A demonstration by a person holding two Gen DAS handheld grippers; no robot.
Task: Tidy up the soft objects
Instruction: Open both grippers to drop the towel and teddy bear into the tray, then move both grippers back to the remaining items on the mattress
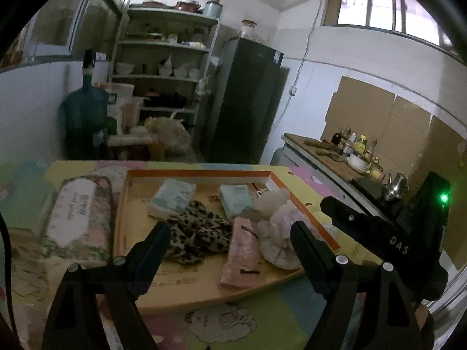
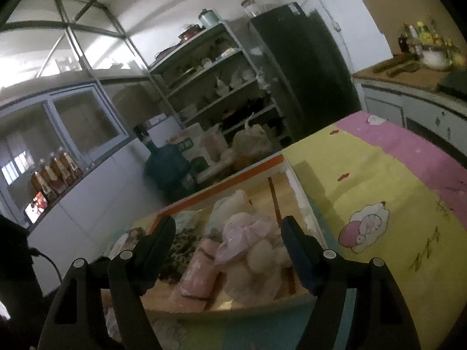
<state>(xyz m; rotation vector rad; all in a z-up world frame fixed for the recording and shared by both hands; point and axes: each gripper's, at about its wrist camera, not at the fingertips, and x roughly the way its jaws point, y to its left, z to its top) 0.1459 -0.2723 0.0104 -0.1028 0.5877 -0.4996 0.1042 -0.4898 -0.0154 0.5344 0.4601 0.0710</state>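
Note:
A shallow cardboard tray point(image 1: 186, 280) with an orange rim lies on the table. It holds a leopard-print cloth point(image 1: 198, 236), two pale blue sponges point(image 1: 172, 199) point(image 1: 235, 199), a pink folded towel point(image 1: 242, 252) and a white-pink plush toy point(image 1: 277, 227). My left gripper point(image 1: 230, 233) is open and empty above the tray's near part. In the right wrist view the plush point(image 2: 251, 250), the pink towel point(image 2: 198, 271) and the tray point(image 2: 221, 306) lie under my right gripper point(image 2: 227, 230), which is open and empty. The right gripper's body point(image 1: 379, 230) shows at the tray's right.
A floral-printed pouch point(image 1: 77, 221) lies left of the tray on a pastel cartoon mat point(image 2: 379, 192). A counter with bottles and a bowl point(image 1: 356, 157) stands to the right. Shelves point(image 1: 163, 67), a dark fridge point(image 1: 248, 99) and a water jug point(image 1: 84, 110) stand behind.

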